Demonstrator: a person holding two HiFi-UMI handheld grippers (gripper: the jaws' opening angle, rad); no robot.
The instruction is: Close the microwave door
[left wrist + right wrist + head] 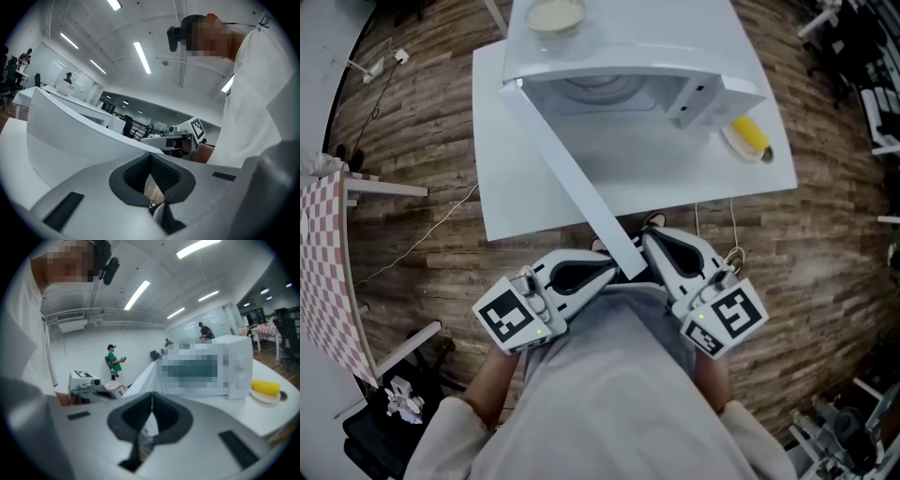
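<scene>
The microwave door (572, 178) stands wide open on the white table (511, 202), its free edge between the left gripper (612, 266) and right gripper (649, 241) — both with jaws together, empty. It is likely stiff, light and hinged (smooth, perhaps slippery) — push its outer face near that edge.

Microwave (656, 37), upper centre: smooth, glossy white casing. Table (516, 159): smooth matt white top. Floor (422, 122): rough-grained wood planks. Left edge: checked cloth (323, 272). Left gripper (614, 269) and right gripper (649, 246): smooth pale plastic shells; pads (165, 172) black, ribbed, matt.
</scene>
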